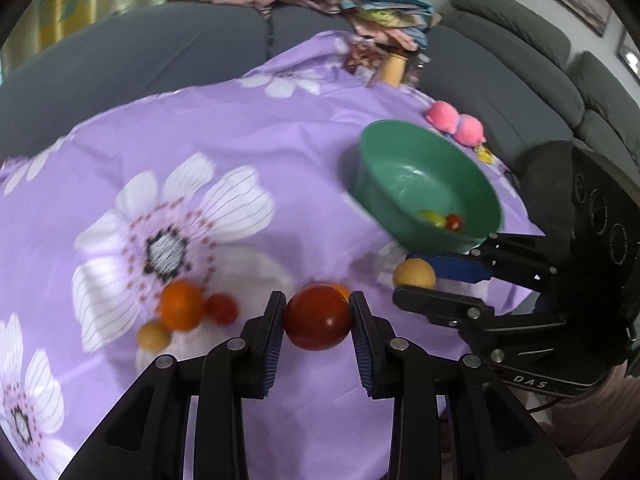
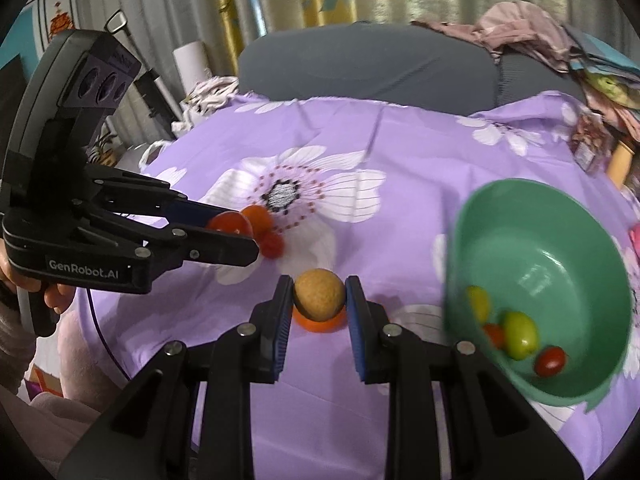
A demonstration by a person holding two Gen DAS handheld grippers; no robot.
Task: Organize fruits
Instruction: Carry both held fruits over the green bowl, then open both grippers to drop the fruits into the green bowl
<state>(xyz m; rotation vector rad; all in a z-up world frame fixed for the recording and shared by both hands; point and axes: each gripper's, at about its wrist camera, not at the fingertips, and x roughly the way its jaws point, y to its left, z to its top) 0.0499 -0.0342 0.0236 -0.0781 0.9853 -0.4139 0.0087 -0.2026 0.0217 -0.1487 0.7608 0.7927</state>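
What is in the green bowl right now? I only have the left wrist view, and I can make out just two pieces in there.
Observer: The right wrist view shows four in the green bowl: a yellow fruit, a green fruit, a small red tomato and an orange-red piece half hidden behind the green one.
Operator: Does the right gripper have its tan fruit squarely?
Observer: Yes. The right gripper is shut on the tan fruit, one pad on each side of its middle.
Operator: Anything beneath it?
Observer: An orange fruit shows just under it in the picture, lying on the purple cloth.
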